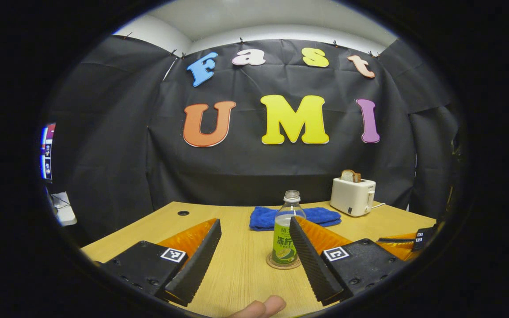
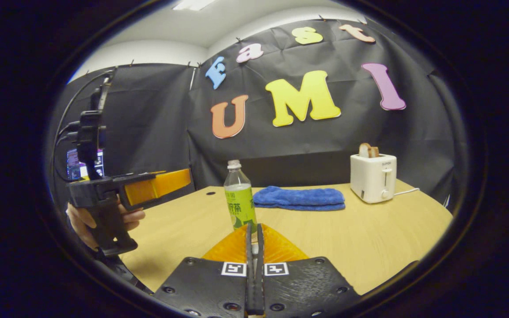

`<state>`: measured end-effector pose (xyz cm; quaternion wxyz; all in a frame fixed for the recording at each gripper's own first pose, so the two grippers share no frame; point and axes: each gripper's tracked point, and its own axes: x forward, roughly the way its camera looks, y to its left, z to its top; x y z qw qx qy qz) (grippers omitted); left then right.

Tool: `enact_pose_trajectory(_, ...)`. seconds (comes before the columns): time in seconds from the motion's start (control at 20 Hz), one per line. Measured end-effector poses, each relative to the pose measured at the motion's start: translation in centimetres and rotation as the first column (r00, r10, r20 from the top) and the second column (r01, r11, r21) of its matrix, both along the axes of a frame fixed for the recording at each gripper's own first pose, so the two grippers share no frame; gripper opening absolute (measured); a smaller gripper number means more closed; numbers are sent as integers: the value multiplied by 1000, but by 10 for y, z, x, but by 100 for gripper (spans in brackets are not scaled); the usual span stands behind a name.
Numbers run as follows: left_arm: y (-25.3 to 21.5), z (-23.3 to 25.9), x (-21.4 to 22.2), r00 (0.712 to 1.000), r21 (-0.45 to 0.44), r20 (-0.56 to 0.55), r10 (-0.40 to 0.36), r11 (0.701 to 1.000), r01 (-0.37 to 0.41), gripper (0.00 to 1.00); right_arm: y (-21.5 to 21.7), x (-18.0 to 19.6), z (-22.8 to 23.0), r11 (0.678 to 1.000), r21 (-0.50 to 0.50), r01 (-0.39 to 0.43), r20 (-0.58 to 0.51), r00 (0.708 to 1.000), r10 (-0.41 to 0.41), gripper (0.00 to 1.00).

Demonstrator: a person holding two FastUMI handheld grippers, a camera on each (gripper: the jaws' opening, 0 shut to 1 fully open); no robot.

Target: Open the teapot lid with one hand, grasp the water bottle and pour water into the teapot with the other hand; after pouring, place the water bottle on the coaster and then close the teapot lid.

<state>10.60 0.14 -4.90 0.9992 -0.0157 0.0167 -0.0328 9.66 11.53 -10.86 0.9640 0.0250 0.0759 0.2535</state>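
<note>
Two tools here, neither holding anything: the left tool (image 1: 254, 247) has its jaws spread wide, the right tool (image 2: 254, 247) is closed flat on nothing. Water bottle (image 1: 286, 229) stands upright on the coaster (image 1: 283, 264) mid-bench (image 1: 237, 265), so I'd guess the pouring's done. Both tools hang back off the bench, probably between steps. No teapot to point at, so can't tell about its lid. Bottle's base is hidden behind the right tool's fingers
</note>
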Motion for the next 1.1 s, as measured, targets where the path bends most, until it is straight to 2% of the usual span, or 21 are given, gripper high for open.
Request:
enact_pose_trajectory(0.1, 6, -5, -10, 1000, -5, 8, 3, 1000, -3, 97, 6, 10, -3, 1000, 4, 6, -12, 1000, -6, 0)
enact_pose_trajectory(0.25, 7, -30, -23, 999, -6, -23, -38, 999, 38, 97, 12, 27, -14, 1000, -2, 22, -29, 999, -22, 0)
enact_pose_trajectory(0.4, 18, -43, -31, 999, 23, -35, -26, 999, 27, 97, 8, 40, -39, 998, -21, 52, -66, 996, -53, 0)
enact_pose_trajectory(0.8, 9, -66, -38, 997, 9, -57, -58, 998, 58, 97, 10, 46, -45, 998, -19, 63, -26, 998, -64, 0)
enact_pose_trajectory(1.1, 3, -67, -44, 996, 19, -56, -74, 997, 75, 97, 11, 50, -50, 998, -12, 66, -48, 997, -66, 0)
